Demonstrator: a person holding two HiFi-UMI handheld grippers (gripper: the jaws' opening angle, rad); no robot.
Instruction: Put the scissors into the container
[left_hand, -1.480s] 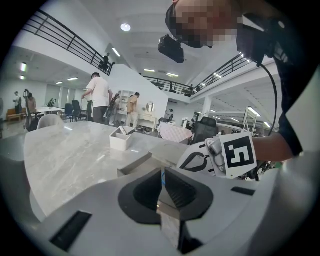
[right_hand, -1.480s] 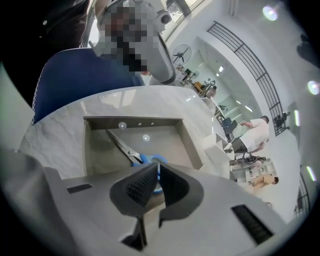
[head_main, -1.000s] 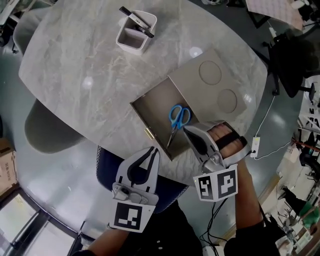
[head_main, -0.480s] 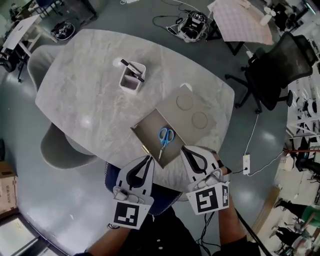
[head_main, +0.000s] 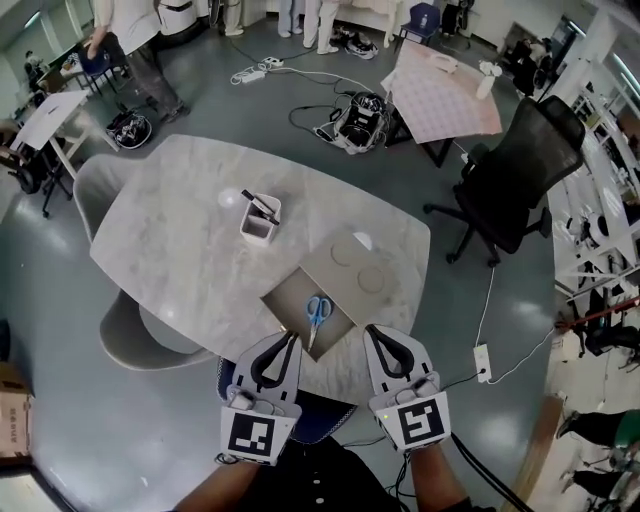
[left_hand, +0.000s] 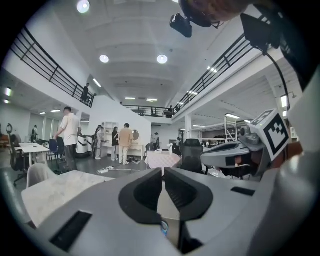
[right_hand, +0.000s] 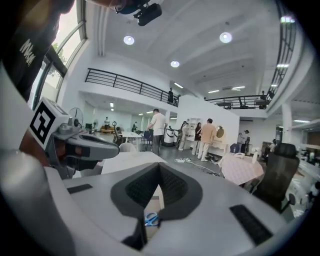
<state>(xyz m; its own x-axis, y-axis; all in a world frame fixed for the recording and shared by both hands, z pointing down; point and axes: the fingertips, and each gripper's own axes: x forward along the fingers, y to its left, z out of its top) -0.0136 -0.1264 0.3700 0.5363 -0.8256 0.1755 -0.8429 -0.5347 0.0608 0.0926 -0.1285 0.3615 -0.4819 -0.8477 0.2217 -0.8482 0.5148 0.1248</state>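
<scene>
**Grippers.** Left gripper (left_hand: 163, 172): its fingers (left_hand: 145, 195) are together, dark ribbed pads meeting along a thin seam, with nothing between them. Right gripper (right_hand: 159, 167): its fingers (right_hand: 175, 192) are likewise pressed together and empty. Both are held above the near edge of the worktop (head_main: 180, 250), pointing towards 12 o'clock.

**Key relation.** The scissors (head_main: 317, 310) lie inside the container (head_main: 285, 298), beyond and below the fingertips, in the gap between the two grippers. From the left gripper they sit at about 1 o'clock, from the right at about 11 o'clock. Their long axis runs roughly 12 to 6 – handles at the far end, blades towards the person. The left gripper appears slightly nearer the blade tips. The task reads as complete, so no further grasp appears to be required.

**Materials and shapes.**
- Scissors: blue looped handles, probably plastic, with slim pale metal blades.
- Container: shallow rectangular tan box, apparently card, with a flap folded open at 1 o'clock showing two round marks.
- Worktop: rounded slab, pale grey with marble-like veining and a smooth sheen.
- Pen holder (head_main: 259, 222): white and square, well apart at 11 o'clock – a dark pen lies across its rim.
</scene>
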